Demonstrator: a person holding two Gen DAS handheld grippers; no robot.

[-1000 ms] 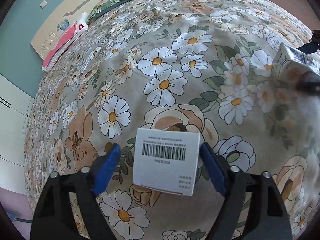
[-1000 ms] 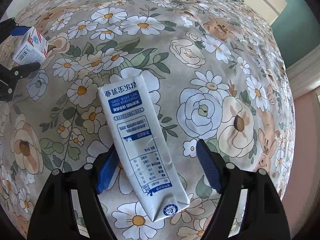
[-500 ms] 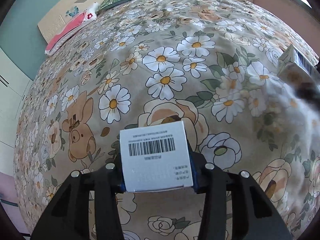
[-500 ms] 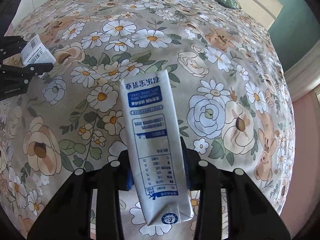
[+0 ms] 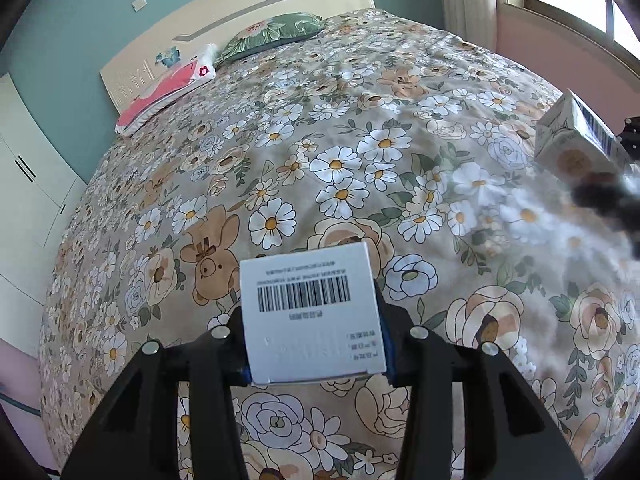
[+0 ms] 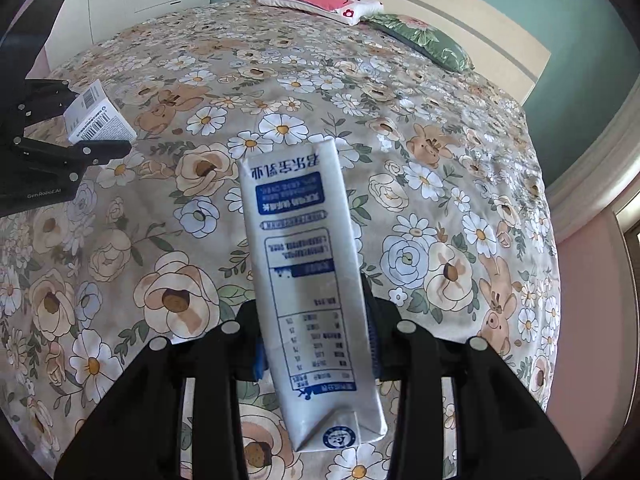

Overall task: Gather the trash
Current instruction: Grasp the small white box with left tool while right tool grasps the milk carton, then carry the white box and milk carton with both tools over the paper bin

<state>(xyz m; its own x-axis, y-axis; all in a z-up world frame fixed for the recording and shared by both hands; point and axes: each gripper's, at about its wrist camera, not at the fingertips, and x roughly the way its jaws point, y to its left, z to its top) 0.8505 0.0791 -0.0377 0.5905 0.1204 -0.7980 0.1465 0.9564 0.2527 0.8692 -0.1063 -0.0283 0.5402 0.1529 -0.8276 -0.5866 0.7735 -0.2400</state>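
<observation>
Left wrist view: white box (image 5: 314, 316) is clamped btwn the blue pads of the left gripper (image 5: 314, 360), barcode face up, held clear above the floral bedspread (image 5: 340, 168). Right wrist view: milk carton (image 6: 308, 292) is pinched near its lower end by the right gripper (image 6: 316, 352); its long axis runs straight out along the fingers, far end pointing toward the pillows (image 6: 420, 36). The carton is gripped across its short width, so most of its length overhangs beyond the pads. Both pieces are already off the bed. No bin is seen in either view, so the drop spot can't be told. From the right view, the left gripper sits far left, well apart; neither hand is judged nearer to any target.
</observation>
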